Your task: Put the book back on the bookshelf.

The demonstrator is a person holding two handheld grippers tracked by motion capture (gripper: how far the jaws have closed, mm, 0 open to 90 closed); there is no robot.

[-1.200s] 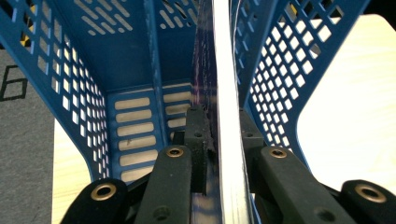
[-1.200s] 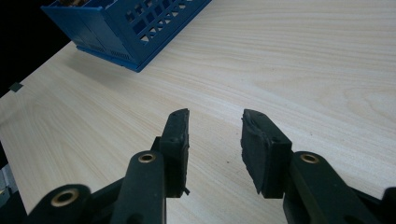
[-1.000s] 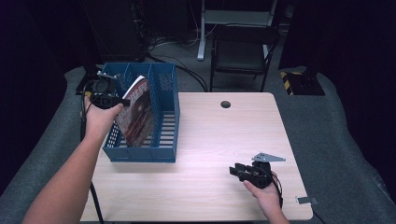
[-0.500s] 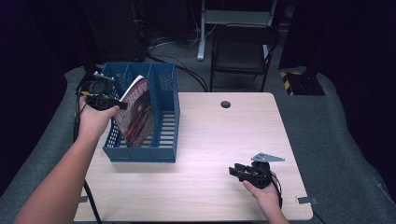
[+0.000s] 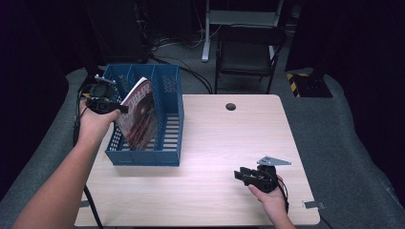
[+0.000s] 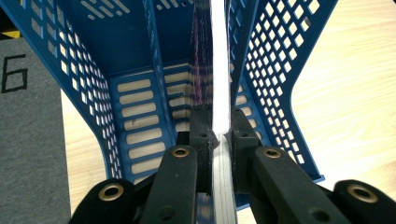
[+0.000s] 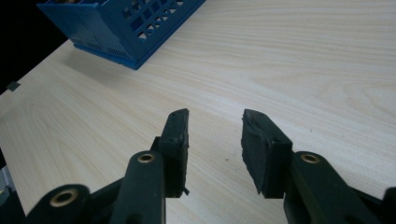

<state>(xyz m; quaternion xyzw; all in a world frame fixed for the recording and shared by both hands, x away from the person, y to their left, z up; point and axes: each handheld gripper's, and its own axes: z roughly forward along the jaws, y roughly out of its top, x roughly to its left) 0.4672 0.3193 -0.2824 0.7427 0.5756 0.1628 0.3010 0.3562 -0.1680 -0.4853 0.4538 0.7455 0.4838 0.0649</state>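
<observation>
The left gripper (image 5: 122, 109) sits over the left wall of the blue rack (image 5: 167, 157), at the table's (image 5: 215, 200) left end. Its jaws have just been closing and are clamped on the edge of a magazine (image 5: 141, 117), pads pressing both faces in the left gripper view (image 6: 218, 135). The magazine stands on edge inside the rack (image 6: 135, 60), leaning, its lower edge down in the slotted floor ahead of the jaws.

To the right, well apart from the rack, the right gripper (image 5: 241, 174) rests low over the bare tabletop near the front edge. Its jaws stand part open (image 7: 215, 140) with nothing between them, only wood (image 7: 303, 60) beneath. The rack's corner (image 7: 121, 28) lies far beyond its tips.
</observation>
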